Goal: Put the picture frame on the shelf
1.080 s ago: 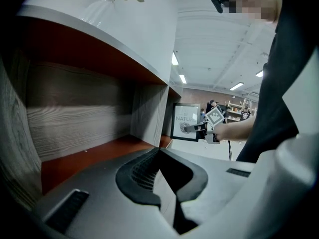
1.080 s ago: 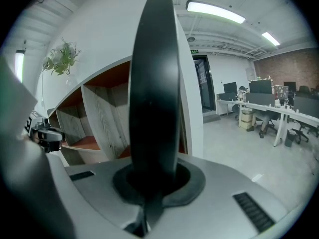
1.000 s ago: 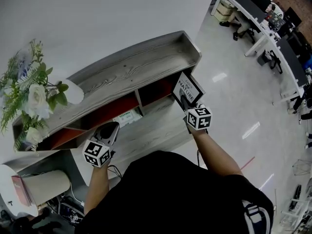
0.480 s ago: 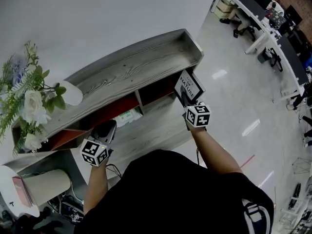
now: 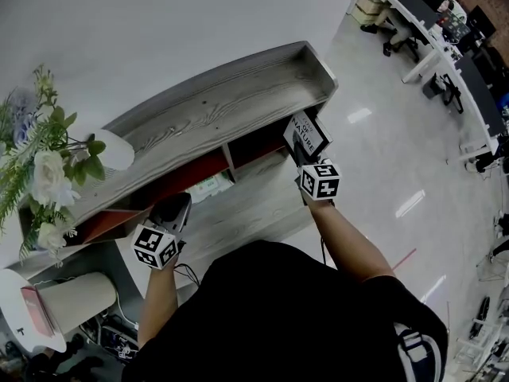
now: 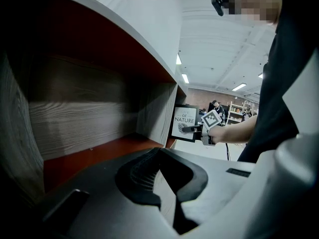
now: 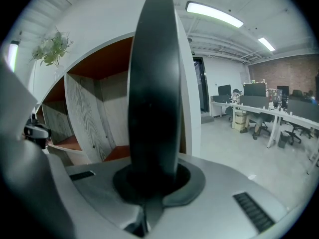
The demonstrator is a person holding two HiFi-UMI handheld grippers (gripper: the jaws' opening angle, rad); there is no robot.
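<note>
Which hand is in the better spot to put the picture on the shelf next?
Right. The right tool grips the picture frame just in front of the shelf's right-hand opening. The left tool is empty, by the left opening.
</note>
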